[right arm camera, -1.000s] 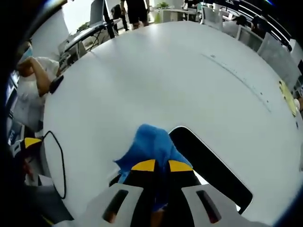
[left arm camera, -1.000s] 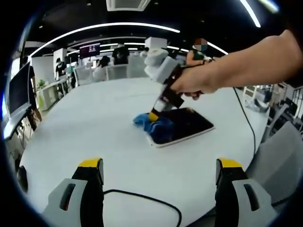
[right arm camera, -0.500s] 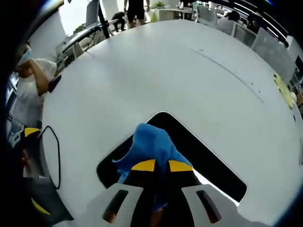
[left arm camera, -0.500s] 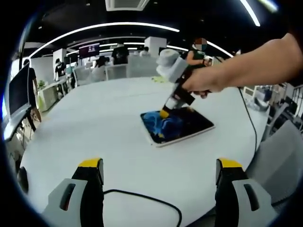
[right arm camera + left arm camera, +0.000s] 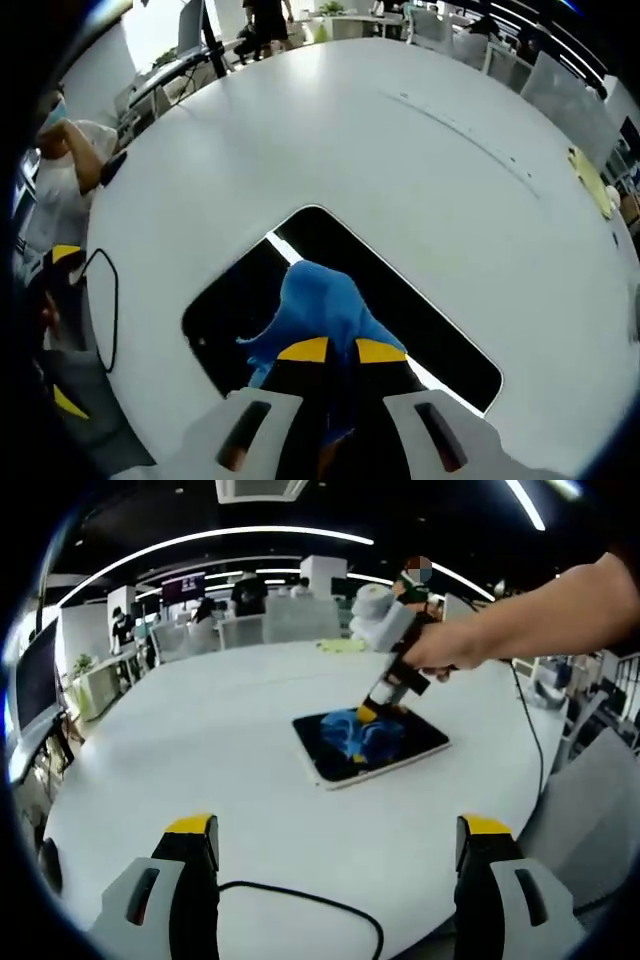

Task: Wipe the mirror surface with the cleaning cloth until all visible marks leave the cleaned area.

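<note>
A dark rectangular mirror (image 5: 400,748) with a white rim lies flat on the round white table (image 5: 200,740). In the left gripper view a hand holds the right gripper (image 5: 368,713) down on a blue cleaning cloth (image 5: 362,736) at the mirror's middle. In the right gripper view the right gripper (image 5: 342,350) is shut on the blue cloth (image 5: 315,305), which is pressed on the mirror (image 5: 230,310). The left gripper (image 5: 338,826) hangs open over the table's near edge, well short of the mirror, with nothing between its jaws.
A black cable (image 5: 300,900) loops across the table just ahead of the left gripper. People sit and stand at desks beyond the table (image 5: 250,595). A grey chair back (image 5: 590,810) stands at the right. A yellow item (image 5: 592,192) lies at the table's far side.
The right gripper has dragged the blue cloth from the mirror's left end onto its middle. The left gripper has stayed where it was.
</note>
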Demonstrator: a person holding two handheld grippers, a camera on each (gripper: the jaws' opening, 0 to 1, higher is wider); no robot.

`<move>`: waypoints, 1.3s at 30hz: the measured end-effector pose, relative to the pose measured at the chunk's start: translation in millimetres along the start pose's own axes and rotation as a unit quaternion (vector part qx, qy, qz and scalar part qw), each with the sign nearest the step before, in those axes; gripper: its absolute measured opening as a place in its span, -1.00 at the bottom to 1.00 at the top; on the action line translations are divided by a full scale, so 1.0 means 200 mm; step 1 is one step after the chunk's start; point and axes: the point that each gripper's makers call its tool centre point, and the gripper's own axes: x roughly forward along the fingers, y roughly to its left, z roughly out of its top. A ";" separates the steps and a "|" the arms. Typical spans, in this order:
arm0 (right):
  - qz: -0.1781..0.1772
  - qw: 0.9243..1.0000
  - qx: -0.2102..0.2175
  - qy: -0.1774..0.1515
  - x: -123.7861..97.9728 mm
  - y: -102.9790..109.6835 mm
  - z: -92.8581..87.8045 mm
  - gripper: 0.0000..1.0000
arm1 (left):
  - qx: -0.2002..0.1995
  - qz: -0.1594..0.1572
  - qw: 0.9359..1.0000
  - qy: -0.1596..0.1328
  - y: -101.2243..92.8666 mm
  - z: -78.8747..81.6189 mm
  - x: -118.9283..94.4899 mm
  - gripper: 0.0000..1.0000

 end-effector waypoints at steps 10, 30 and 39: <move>-0.004 1.000 0.011 0.007 -0.04 -0.11 -0.10 -0.93 | 0.003 -0.002 1.000 0.002 0.00 0.00 0.00 0.98; -0.025 0.999 0.037 0.023 -0.10 -0.34 -0.28 -0.93 | 0.008 -0.002 1.000 0.005 0.00 -0.02 0.01 0.98; -0.032 0.998 0.046 0.034 -0.13 -0.42 -0.35 -0.93 | 0.008 -0.003 1.000 0.003 0.00 -0.01 0.01 0.98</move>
